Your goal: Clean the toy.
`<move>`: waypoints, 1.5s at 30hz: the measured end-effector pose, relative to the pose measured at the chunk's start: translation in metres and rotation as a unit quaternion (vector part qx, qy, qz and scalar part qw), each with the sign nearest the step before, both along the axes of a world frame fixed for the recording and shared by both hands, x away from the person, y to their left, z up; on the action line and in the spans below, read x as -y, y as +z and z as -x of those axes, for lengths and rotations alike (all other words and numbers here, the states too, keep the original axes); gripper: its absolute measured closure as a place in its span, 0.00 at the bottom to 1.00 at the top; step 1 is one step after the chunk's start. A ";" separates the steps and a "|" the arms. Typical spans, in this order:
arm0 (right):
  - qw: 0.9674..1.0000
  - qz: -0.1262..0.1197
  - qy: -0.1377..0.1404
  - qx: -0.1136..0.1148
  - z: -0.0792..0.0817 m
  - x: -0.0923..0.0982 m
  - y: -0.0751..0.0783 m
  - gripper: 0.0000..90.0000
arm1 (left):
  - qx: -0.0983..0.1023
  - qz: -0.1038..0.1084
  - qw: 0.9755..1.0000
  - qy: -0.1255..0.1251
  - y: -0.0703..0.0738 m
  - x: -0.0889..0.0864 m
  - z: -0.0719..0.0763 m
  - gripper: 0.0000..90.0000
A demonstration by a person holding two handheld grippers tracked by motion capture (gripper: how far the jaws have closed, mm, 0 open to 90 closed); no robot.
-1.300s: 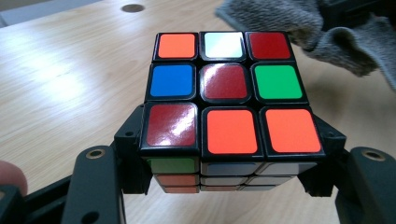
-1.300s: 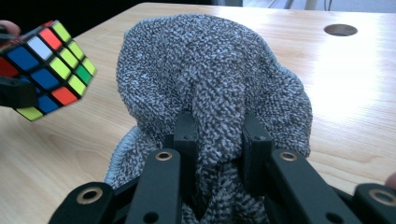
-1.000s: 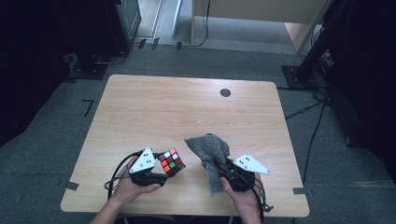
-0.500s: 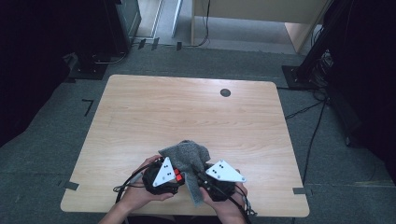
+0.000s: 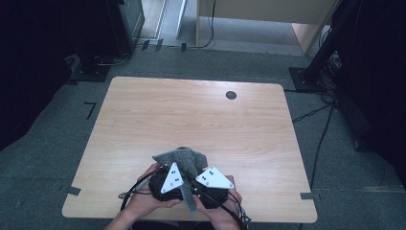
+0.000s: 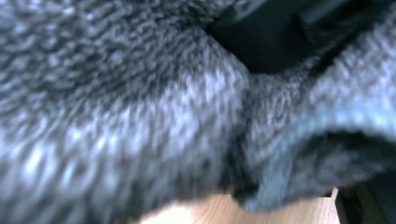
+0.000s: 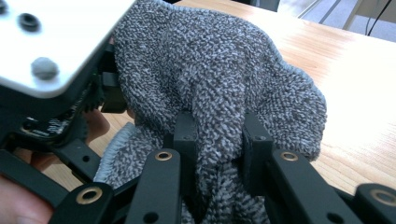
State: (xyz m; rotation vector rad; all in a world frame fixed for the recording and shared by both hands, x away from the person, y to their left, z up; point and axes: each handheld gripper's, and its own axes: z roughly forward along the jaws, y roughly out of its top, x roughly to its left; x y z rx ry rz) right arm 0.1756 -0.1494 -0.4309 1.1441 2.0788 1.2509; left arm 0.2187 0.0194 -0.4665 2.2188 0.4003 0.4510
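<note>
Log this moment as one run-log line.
scene: wooden table | item: grey cloth | right hand-held gripper: shut on grey cloth | left hand-held gripper: shut, grey cloth draped over it, contents hidden

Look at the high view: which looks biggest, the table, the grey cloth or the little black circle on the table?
1. The table looks biggest by far.
2. The grey cloth, bunched near the table's front edge, comes next.
3. The black circle near the far edge looks smallest.

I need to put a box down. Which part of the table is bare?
The table is bare from the far edge with the dark round hole to the middle. The near edge is crowded: grey cloth, left gripper, right gripper.
</note>
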 end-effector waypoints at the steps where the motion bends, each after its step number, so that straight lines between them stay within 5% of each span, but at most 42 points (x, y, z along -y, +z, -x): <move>1: 1.000 0.000 0.000 0.000 0.000 0.000 0.000 0.81 | -0.001 0.001 1.000 -0.003 0.000 -0.001 0.000 0.38; 7: 1.000 -0.014 -0.019 -0.001 -0.007 0.017 0.001 0.81 | 0.002 0.017 1.000 -0.013 0.005 -0.003 0.001 0.38; 13: 0.998 -0.002 -0.057 -0.011 -0.016 0.038 -0.003 0.81 | 0.009 0.037 0.999 -0.017 0.012 -0.008 0.002 0.38; 19: 0.997 -0.036 -0.068 -0.012 -0.017 0.053 0.002 0.81 | 0.018 0.009 1.000 -0.002 0.008 -0.008 -0.001 0.38; 22: 0.998 -0.056 -0.031 -0.008 -0.005 0.038 0.013 0.81 | 0.019 0.000 1.000 0.007 0.007 -0.003 0.000 0.38; 28: 0.999 -0.035 0.027 -0.010 0.010 -0.004 0.010 0.81 | 0.009 0.002 1.000 0.010 0.010 0.004 0.004 0.38; 33: 1.000 -0.022 0.020 0.006 0.008 -0.004 0.009 0.81 | 0.006 0.009 1.000 0.011 0.011 0.002 0.004 0.38; 38: 0.999 -0.012 -0.031 0.003 -0.003 0.014 0.007 0.81 | 0.005 0.010 1.000 0.003 0.011 0.004 0.005 0.38; 40: 0.999 -0.034 -0.037 -0.009 -0.005 0.020 0.006 0.81 | 0.000 0.013 1.000 0.001 0.011 0.004 0.004 0.38; 43: 0.999 0.004 -0.029 0.021 0.006 0.006 0.007 0.80 | -0.006 0.015 1.000 0.006 0.011 0.003 0.002 0.38; 45: 0.999 0.006 -0.022 0.024 0.009 0.002 0.007 0.80 | -0.008 0.012 1.000 0.012 0.010 0.002 0.001 0.38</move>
